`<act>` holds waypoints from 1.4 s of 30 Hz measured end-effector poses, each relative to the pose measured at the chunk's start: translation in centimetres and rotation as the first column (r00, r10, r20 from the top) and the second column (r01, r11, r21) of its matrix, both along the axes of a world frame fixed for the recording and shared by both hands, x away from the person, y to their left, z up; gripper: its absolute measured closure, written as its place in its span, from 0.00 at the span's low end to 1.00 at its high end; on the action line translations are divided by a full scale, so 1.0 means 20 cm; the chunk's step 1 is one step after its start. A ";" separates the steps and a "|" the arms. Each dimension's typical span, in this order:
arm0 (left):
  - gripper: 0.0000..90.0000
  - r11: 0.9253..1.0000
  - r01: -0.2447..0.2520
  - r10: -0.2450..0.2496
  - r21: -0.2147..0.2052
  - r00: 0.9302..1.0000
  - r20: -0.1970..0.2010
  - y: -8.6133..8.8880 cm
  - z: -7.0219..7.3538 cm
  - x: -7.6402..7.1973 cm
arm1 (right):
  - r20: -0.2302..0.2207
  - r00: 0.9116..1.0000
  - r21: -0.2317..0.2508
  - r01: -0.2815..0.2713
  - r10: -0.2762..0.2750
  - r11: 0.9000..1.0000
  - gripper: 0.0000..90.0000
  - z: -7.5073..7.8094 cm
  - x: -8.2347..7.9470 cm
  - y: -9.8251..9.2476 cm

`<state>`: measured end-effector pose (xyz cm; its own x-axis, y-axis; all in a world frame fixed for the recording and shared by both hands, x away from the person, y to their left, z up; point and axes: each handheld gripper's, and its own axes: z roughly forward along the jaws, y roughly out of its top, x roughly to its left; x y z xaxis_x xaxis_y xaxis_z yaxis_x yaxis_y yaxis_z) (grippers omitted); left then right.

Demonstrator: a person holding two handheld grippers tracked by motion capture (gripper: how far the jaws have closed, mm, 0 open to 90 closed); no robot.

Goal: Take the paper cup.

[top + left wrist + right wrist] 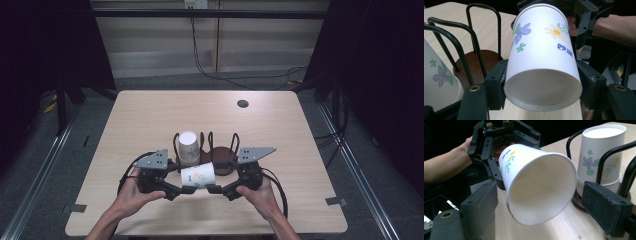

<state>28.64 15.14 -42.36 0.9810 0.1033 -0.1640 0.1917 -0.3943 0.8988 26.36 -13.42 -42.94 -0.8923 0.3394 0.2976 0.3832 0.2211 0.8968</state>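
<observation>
Lying sideways, paper cup [198,175] clamped in left hand-held gripper [186,189], right hand-held gripper [212,189] released around rim.

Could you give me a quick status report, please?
Left tongs shut on paper cup, held sideways. Right tongs open around its rim. Cup rack just behind.

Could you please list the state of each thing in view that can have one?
paper cup: on its side, off the table, base end clamped.
left gripper: shut on the paper cup's base.
right gripper: open, jaws beside the cup's mouth, not pressing.
cup stack: upside down, nested in the rack.
wire rack: upright on the table.
</observation>
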 end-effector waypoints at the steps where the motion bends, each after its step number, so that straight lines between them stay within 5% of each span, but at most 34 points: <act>1: 0.39 1.000 0.002 -0.002 0.001 1.000 -0.002 0.00 0.00 0.00 | -0.002 1.000 0.002 -0.002 0.002 1.000 0.15 0.00 0.00 0.00; 16: 0.39 0.998 0.044 -0.045 -0.036 0.999 -0.025 -0.02 0.00 -0.01 | -0.020 0.998 0.067 -0.058 0.060 0.996 0.16 0.00 0.00 0.02; 30: 0.39 0.998 0.054 -0.056 -0.040 0.998 -0.036 -0.02 0.00 -0.01 | -0.041 0.995 0.072 -0.084 0.087 0.994 0.16 -0.01 0.01 0.03; 42: 0.38 0.997 0.060 -0.064 -0.051 0.996 -0.070 -0.02 -0.02 0.01 | -0.016 0.997 0.043 -0.070 0.071 0.997 0.28 0.01 0.01 0.01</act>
<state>28.81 14.74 -42.75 0.9709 0.0329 -0.2371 0.2326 -0.3638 0.9020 26.56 -13.18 -42.70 -0.9081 0.2627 0.3262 0.3837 0.2097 0.8993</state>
